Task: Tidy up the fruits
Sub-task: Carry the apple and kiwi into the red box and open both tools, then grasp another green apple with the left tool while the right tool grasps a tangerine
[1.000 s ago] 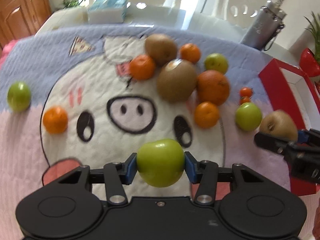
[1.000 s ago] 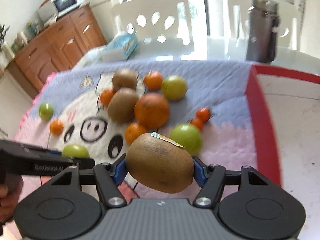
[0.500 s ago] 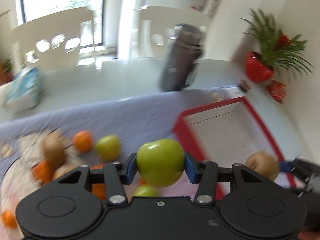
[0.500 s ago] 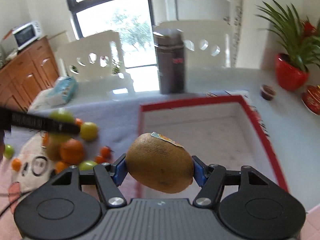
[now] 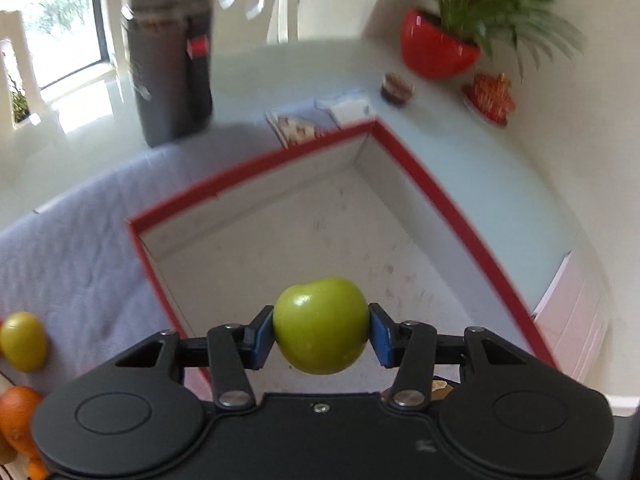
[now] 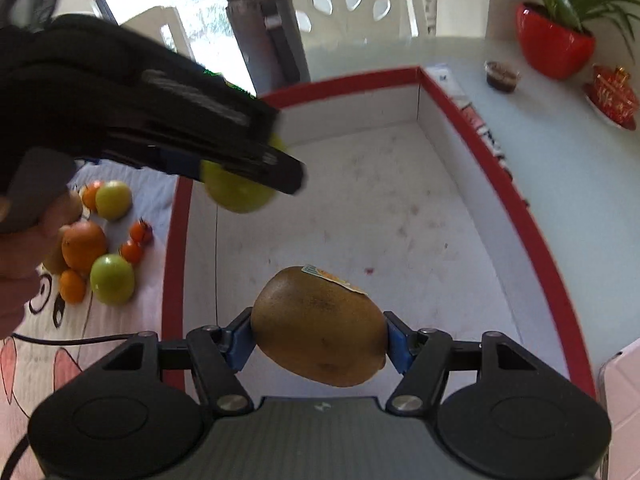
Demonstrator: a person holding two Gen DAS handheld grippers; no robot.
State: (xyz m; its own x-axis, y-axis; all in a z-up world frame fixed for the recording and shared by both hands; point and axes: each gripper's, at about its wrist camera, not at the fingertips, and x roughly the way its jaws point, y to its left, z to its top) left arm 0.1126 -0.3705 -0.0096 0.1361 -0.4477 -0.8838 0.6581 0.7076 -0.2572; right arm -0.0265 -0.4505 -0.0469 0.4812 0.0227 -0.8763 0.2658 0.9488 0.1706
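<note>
My left gripper [image 5: 320, 334] is shut on a green apple [image 5: 320, 324] and holds it above the empty red-rimmed white box [image 5: 404, 152]. The apple [image 6: 236, 194] and the left gripper also show in the right wrist view, over the box's left side. My right gripper [image 6: 318, 338] is shut on a brown kiwi [image 6: 320, 326] with a sticker, held above the same box [image 6: 492, 160] near its front. Other fruits lie left of the box on the pig-print cloth [image 6: 36, 344]: green apples [image 6: 112, 280], oranges [image 6: 82, 246] and small tomatoes [image 6: 134, 250].
A dark bottle [image 5: 168, 56] stands behind the box. A red plant pot [image 5: 436, 50], a small cup [image 5: 396, 86] and a red ornament [image 5: 490, 96] stand at the back right. A cable [image 6: 72, 339] crosses the cloth.
Both grippers have swung right from the fruit pile, with the apple and the kiwi, and are now over the box. The left gripper has moved in close beside the right one.
</note>
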